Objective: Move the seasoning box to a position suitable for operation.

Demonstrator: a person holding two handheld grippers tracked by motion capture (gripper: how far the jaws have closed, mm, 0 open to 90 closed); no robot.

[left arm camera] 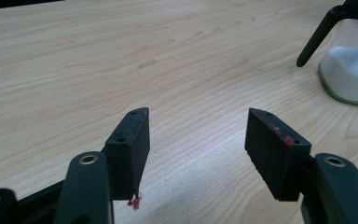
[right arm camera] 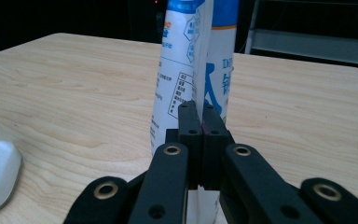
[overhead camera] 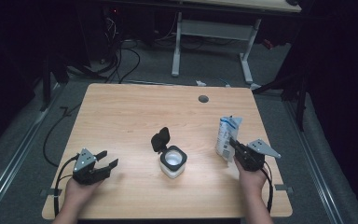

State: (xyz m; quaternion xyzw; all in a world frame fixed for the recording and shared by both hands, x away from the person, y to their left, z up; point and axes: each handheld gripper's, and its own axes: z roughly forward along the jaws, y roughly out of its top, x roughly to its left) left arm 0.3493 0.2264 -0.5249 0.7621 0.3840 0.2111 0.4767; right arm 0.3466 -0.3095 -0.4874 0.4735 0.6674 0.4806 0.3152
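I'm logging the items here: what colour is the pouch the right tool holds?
White with blue print, clearest in the right gripper view: the pouch is pinched by the right tool.

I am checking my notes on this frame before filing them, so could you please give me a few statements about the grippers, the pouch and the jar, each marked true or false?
1. The right gripper is clamped on the edge of the blue and white pouch. True.
2. The left gripper holds the jar. False: its jaws stand open with nothing between them.
3. The jar has its black lid flipped open. True.
4. The pouch lies flat on the table. False: it stands upright in the right gripper.
5. The jar holds something white. True.
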